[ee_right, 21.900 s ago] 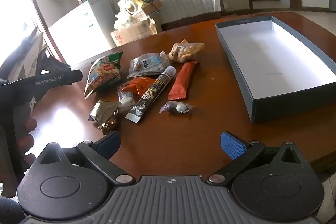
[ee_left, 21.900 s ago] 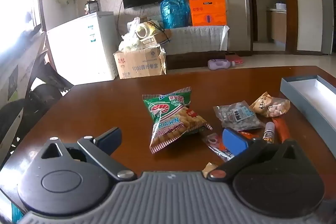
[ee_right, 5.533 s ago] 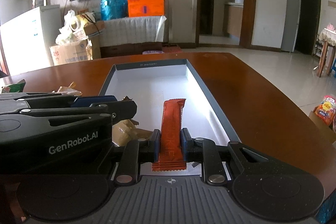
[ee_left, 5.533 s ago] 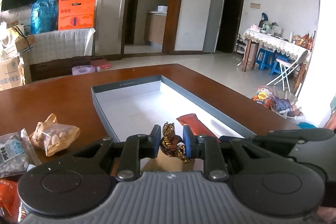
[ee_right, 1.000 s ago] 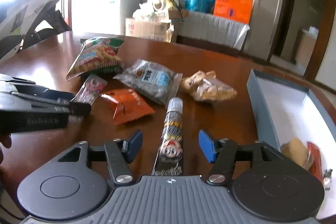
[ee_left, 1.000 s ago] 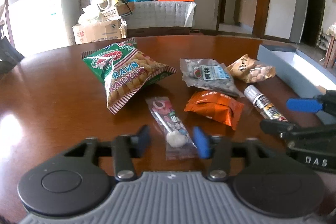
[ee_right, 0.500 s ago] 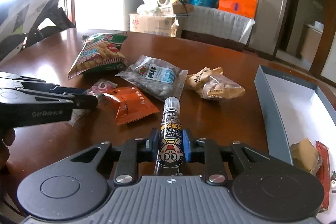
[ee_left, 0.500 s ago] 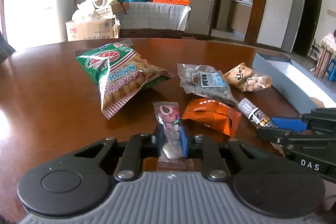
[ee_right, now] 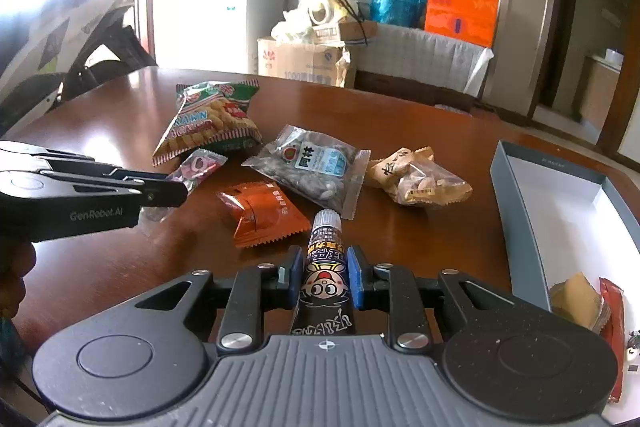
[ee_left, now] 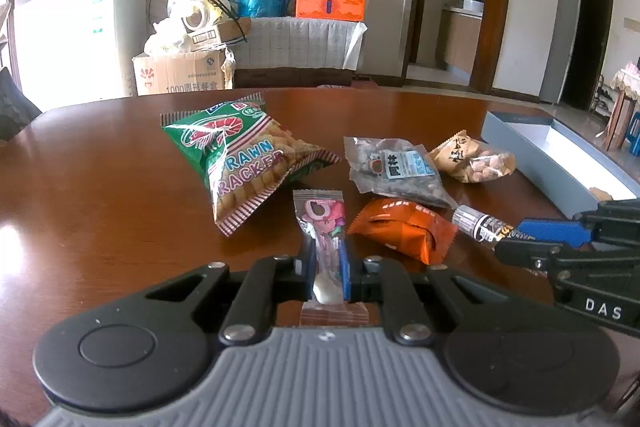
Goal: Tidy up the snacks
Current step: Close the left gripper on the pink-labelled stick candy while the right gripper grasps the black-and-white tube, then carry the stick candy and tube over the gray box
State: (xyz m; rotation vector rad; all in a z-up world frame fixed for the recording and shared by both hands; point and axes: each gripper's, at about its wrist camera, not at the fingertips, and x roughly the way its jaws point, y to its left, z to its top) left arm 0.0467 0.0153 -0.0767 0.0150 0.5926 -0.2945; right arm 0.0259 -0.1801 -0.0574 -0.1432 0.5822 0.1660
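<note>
Both tongs have just closed: left tongs [ee_left: 327,269] pinch the pink candy packet [ee_left: 323,223], right tongs [ee_right: 325,277] clamp the black tube snack [ee_right: 327,267], both on the desk [ee_left: 100,187]. Orange packet [ee_right: 262,213] lies between them; prawn crackers [ee_left: 236,157] and seed bag [ee_right: 312,165] beyond, grey box [ee_right: 516,211] right.

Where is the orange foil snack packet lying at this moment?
In the right wrist view, the orange foil snack packet lies on the brown wooden table, left of the black tube and just in front of the clear seed bag.
</note>
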